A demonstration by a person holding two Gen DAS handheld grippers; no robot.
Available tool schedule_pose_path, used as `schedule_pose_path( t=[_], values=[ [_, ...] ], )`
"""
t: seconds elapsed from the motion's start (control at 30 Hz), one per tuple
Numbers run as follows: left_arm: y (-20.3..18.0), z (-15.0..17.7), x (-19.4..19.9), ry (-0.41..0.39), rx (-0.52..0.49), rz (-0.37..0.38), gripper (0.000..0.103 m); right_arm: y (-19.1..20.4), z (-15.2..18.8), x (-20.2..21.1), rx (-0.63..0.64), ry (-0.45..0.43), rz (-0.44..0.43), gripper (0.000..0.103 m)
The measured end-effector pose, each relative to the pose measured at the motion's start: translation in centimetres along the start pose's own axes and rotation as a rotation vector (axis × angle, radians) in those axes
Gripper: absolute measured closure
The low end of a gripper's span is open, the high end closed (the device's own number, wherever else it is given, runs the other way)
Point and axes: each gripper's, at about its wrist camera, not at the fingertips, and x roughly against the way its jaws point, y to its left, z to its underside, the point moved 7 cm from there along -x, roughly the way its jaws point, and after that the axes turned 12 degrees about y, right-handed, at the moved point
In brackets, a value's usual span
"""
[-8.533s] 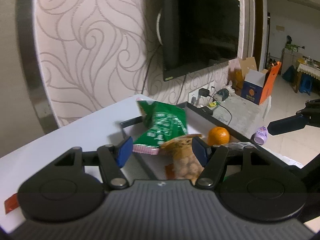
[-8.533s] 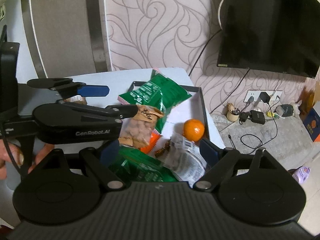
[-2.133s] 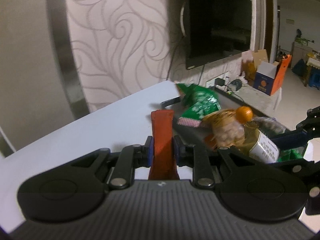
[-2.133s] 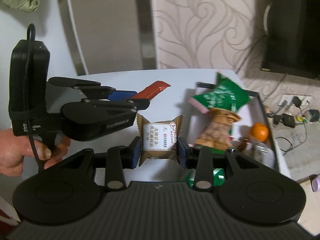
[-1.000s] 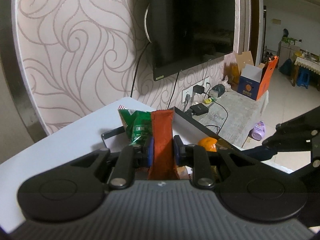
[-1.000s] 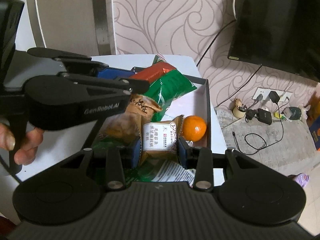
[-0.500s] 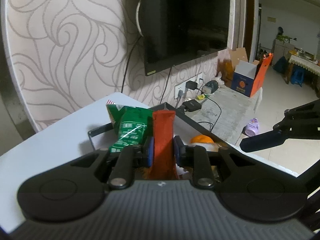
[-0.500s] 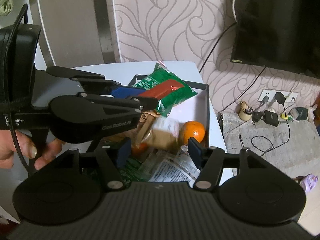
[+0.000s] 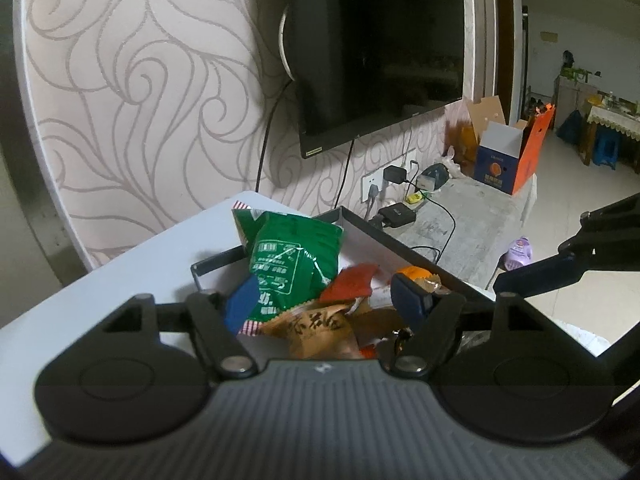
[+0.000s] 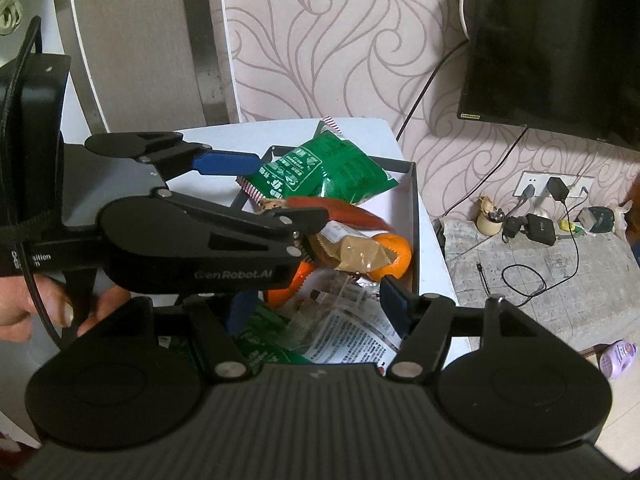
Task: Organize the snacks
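Note:
A dark-rimmed box [image 9: 404, 248] [image 10: 416, 216] on the white table holds several snacks. A green bag [image 9: 294, 260] [image 10: 332, 172] lies at its far end. A red snack bar [image 9: 352, 282] [image 10: 348, 212] lies loose on the pile beside an orange [image 10: 398, 256] [image 9: 414, 272] and a brown packet [image 10: 356, 254]. A tan nut bag [image 9: 316, 328] lies under my left gripper [image 9: 324, 298], which is open and empty over the box. My right gripper [image 10: 316, 304] is open and empty above clear wrappers [image 10: 348, 324].
The left gripper's body [image 10: 192, 236] and the hand holding it cross the right wrist view. A wall-mounted TV [image 9: 380, 48], sockets with chargers [image 10: 540, 216] and a low stone ledge [image 9: 460, 216] lie beyond the table edge. A purple bottle [image 10: 618, 354] stands on the floor.
My left gripper has opened and let go of the red snack bar, which now lies in the box. My right gripper, open since half a second ago, stays over the box.

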Motion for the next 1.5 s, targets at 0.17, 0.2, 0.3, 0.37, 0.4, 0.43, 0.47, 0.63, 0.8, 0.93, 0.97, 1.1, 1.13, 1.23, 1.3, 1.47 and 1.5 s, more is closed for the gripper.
schedule_pose_path(
  t=[0.17,0.2,0.3,0.37,0.4,0.43,0.47,0.63,0.8,0.93,0.97,1.1,1.13,1.23,1.3,1.47,1.5],
  values=[
    [0.3,0.1,0.3,0.025,0.017,-0.016,0.028,0.3,0.2,0.3,-0.005,-0.001,0.005,0.027],
    [0.4,0.1,0.4,0.033,0.024,-0.026,0.028,0.4,0.3,0.5,-0.008,-0.002,0.006,0.025],
    [0.6,0.4,0.6,0.068,0.055,-0.071,0.028,0.6,0.5,0.8,-0.012,-0.006,0.004,0.022],
    [0.8,0.8,0.7,0.096,0.074,-0.100,0.028,0.5,0.8,1.0,-0.022,-0.011,0.002,0.021],
    [0.9,1.1,0.9,0.108,0.084,-0.113,0.028,0.5,1.0,1.0,-0.031,-0.009,-0.001,0.021],
    [1.0,1.3,1.2,0.117,0.092,-0.124,0.028,0.4,1.2,1.1,-0.043,-0.008,-0.004,0.021],
    [1.1,1.5,1.5,0.123,0.098,-0.134,0.028,0.4,1.5,1.2,-0.056,-0.007,-0.009,0.021],
    [1.1,2.4,4.2,0.110,0.130,-0.147,0.029,0.9,2.4,2.8,-0.088,-0.037,-0.002,0.020],
    [0.5,3.8,8.2,0.068,0.142,-0.106,0.029,2.8,4.2,6.6,-0.127,-0.084,0.057,0.018],
    [-0.3,6.0,11.2,0.079,0.113,-0.080,0.029,5.3,6.3,10.4,-0.180,-0.125,0.117,0.015],
    [-0.4,6.9,12.1,0.088,0.117,-0.082,0.029,6.1,7.0,11.3,-0.192,-0.129,0.123,0.015],
    [-1.3,9.5,14.9,0.093,0.101,-0.059,0.029,10.0,10.0,14.9,-0.236,-0.141,0.151,0.013],
    [-1.5,10.1,15.5,0.092,0.093,-0.061,0.029,10.9,10.8,15.7,-0.250,-0.144,0.155,0.013],
    [-2.0,11.5,17.1,0.100,0.101,-0.035,0.029,13.6,13.1,17.8,-0.286,-0.141,0.144,0.012],
    [-2.4,12.3,17.9,0.110,0.103,-0.013,0.029,15.0,14.5,19.1,-0.296,-0.135,0.154,0.011],
    [-3.4,13.1,20.1,0.091,0.111,0.011,0.017,16.6,17.2,21.2,-0.323,-0.144,0.189,0.011],
    [-3.7,13.2,20.4,0.083,0.111,0.002,0.014,16.7,17.7,21.3,-0.323,-0.139,0.194,0.011]
  ],
)
